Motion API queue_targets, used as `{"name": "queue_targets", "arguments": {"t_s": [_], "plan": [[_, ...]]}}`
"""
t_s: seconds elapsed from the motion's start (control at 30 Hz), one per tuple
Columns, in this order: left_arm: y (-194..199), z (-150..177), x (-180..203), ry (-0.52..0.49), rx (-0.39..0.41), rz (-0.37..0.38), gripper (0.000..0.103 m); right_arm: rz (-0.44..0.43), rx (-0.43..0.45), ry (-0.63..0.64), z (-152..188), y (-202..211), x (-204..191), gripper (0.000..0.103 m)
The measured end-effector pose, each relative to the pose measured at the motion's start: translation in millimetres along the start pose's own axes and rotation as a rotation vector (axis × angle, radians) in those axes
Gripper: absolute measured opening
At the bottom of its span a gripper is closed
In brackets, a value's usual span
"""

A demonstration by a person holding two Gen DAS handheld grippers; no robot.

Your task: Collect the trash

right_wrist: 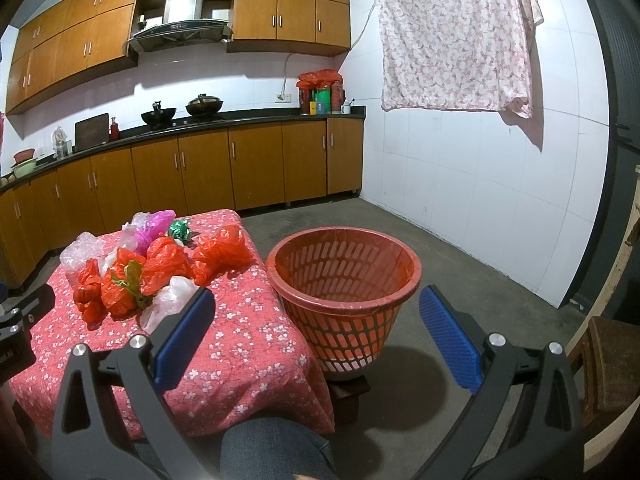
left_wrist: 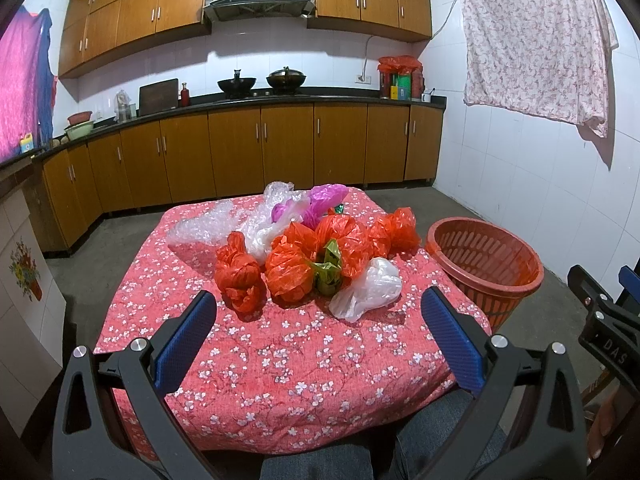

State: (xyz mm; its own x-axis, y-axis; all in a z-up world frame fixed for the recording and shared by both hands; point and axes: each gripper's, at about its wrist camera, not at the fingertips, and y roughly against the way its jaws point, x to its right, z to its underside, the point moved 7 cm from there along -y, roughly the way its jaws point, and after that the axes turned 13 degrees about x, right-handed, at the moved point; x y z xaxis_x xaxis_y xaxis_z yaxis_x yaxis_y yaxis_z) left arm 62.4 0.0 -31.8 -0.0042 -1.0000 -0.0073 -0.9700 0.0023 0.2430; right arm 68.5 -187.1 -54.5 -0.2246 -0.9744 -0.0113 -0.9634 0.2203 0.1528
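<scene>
Presently, trash heap: crumpled plastic bags piled on the far half of the red floral tablecloth (left_wrist: 280,360), all loose, none gripped.
Red bags: several knotted bundles; the nearest red bag (left_wrist: 239,276) lies at the heap's near left, another red bag (left_wrist: 400,229) at the far right.
Green bag: small olive twist (left_wrist: 329,270) wedged between red bundles at the heap's middle.
White bag: translucent white bag (left_wrist: 370,288) at the near right edge of the heap, closest to the basket.
Clear bags: bubble-like clear plastic (left_wrist: 204,226) at the far left.
Purple bag: magenta film (left_wrist: 320,202) at the far side.
Basket: red slatted waste basket (right_wrist: 344,280) just beside the table's right edge; inside, only a red liner shows.
Left gripper: left gripper (left_wrist: 316,336) spread wide with nothing between its blue pads, above the near part of the cloth.
Right gripper: right gripper (right_wrist: 316,336) likewise spread and unladen, facing the basket.
Left view only: pink hanging cloth (left_wrist: 22,92) at far left.
Right view only: dark block (right_wrist: 348,394) under the basket; green foil scrap (right_wrist: 179,228) seen clearly behind the heap.
Both views: person's denim-clad knee (right_wrist: 272,450) at the near edge.
</scene>
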Motion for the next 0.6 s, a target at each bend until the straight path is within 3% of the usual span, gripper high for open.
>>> {"name": "queue_targets", "arguments": {"t_s": [0.37,0.6], "plan": [[-3,13,2,0.003,-0.007,-0.015,0.101,0.0,-0.015,-0.006,5,-5,2,0.099],[-13,20,-23,0.024,-0.032,-0.056,0.101,-0.018,-0.043,-0.002,11,-18,-4,0.099]]}}
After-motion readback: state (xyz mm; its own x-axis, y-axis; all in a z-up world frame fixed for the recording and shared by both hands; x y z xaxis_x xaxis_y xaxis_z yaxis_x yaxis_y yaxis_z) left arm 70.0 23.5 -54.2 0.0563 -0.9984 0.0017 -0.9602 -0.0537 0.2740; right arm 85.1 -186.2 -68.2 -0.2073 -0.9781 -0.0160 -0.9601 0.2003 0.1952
